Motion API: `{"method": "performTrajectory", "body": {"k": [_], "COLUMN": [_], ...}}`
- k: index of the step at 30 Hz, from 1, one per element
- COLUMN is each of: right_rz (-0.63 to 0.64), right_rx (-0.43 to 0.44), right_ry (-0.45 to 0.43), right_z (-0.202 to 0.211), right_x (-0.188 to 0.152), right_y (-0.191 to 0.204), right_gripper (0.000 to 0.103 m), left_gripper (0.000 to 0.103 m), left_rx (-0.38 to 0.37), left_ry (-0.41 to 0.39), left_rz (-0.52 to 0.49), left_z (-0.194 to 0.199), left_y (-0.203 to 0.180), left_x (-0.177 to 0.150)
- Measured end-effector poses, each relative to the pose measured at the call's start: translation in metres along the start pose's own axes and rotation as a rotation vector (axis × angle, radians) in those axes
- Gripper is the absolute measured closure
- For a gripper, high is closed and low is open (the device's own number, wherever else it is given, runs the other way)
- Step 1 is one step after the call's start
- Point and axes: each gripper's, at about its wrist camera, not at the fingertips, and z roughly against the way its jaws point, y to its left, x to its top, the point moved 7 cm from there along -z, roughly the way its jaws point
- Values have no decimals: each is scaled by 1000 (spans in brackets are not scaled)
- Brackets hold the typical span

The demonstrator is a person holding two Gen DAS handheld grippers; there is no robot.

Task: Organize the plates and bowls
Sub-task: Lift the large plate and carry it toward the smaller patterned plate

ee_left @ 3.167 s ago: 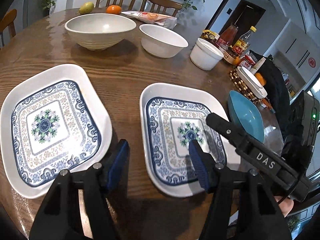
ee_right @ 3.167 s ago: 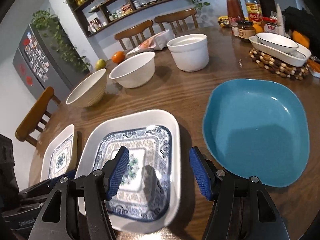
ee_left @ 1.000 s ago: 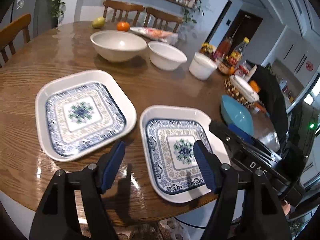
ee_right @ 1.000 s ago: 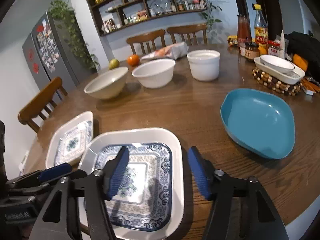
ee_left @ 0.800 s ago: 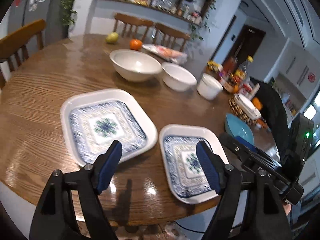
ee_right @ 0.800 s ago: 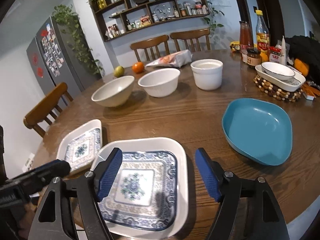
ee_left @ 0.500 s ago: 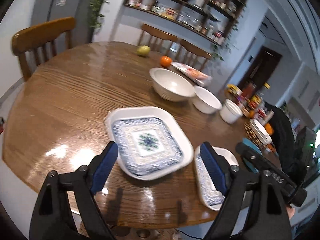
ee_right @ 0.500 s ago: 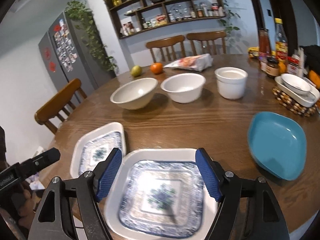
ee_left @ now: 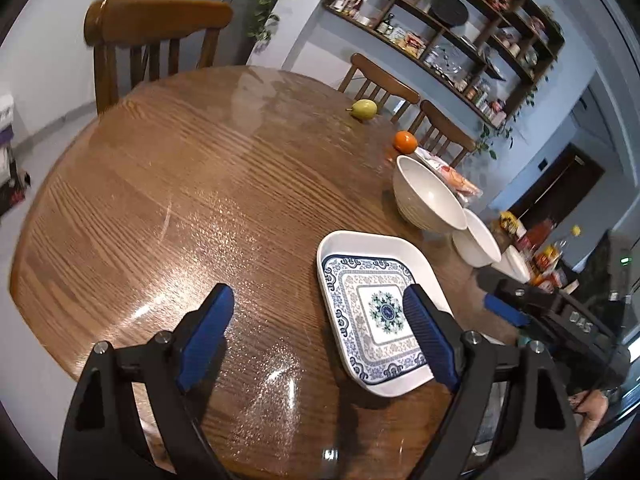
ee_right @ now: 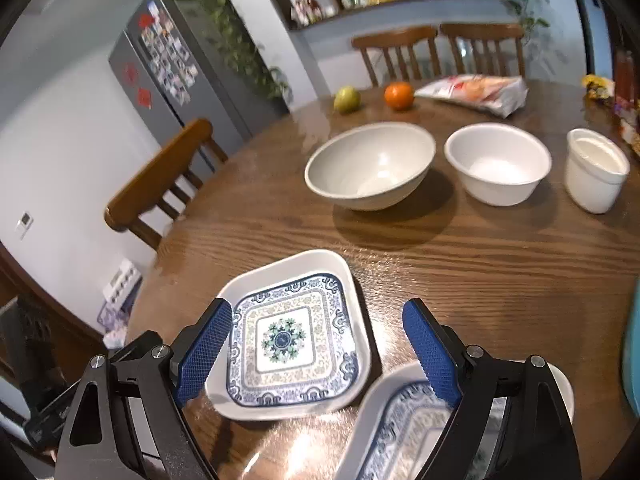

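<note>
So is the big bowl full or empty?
Empty. The big bowl stands upright on the table, and its bare white inside shows down to the bottom.

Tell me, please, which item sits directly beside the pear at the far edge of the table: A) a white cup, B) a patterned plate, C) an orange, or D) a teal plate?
C: in the right wrist view the orange sits just right of the pear at the table's far edge, ahead of the chairs.
</note>
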Motion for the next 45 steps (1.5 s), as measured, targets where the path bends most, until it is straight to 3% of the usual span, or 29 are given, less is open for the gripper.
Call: {"method": "performTrajectory", "body": {"k": [6,11,14,20,29,36,45], "right_rz": [-26,-33,-33,-28,-8,-12,-6], "right_rx": [-25,-22,-40,-51,-52,-41,-16], "right_ry": [52,112,145,171,151,141,123], "right_z": [-23,-41,-51,-59,-60,-60,-48], "right_x": [-1,-3,-6,-11,-14,-16,-16], "right_y": [-8,-9,-12,-16,-9,-6,5], "right_gripper": [16,24,42,51,52,52,52], "left_gripper": [19,24,27,42,65,66,64], "left_rx": [-5,-18,-12,-11,-61,9,18], "left_ry": [86,103,100,116,154,136,88], "left_rz": [6,2,-15,-35,-63,-104,-117], "left_z": [-18,-23,-25,-30,-41,-40,-22], "left_y": [2,0,0,-2,-15,-16,-22], "left_x": [-5,-9,-9,-8,-13,-14,-3]}}
